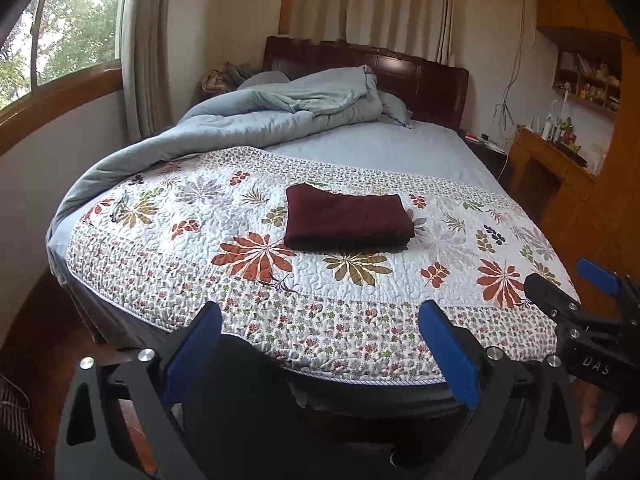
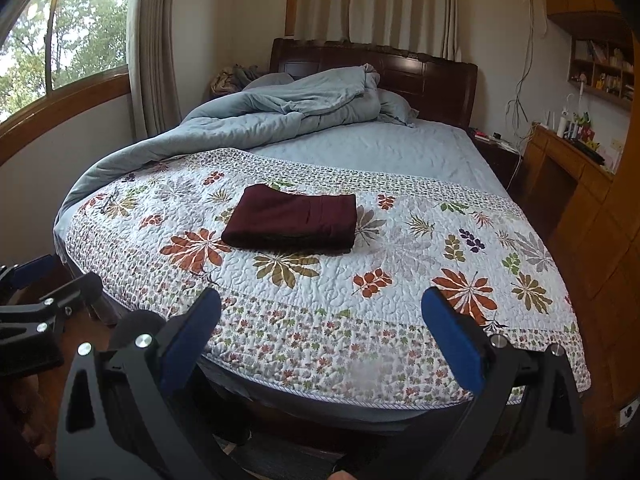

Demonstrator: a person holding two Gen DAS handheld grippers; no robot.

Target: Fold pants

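Note:
The dark maroon pants [image 1: 347, 218] lie folded into a flat rectangle on the floral quilt [image 1: 200, 264] in the middle of the bed; they also show in the right wrist view [image 2: 292, 218]. My left gripper [image 1: 320, 320] is open and empty, held back over the foot edge of the bed, well short of the pants. My right gripper [image 2: 320, 312] is open and empty too, also over the foot edge. The right gripper shows at the right edge of the left wrist view [image 1: 576, 292]. The left gripper shows at the left edge of the right wrist view [image 2: 40, 284].
A crumpled grey-blue duvet [image 1: 256, 120] is piled at the head and left side of the bed, before a dark wooden headboard [image 1: 420, 80]. A wooden desk [image 2: 568, 168] with small items stands to the right. A window [image 1: 48, 40] is at left.

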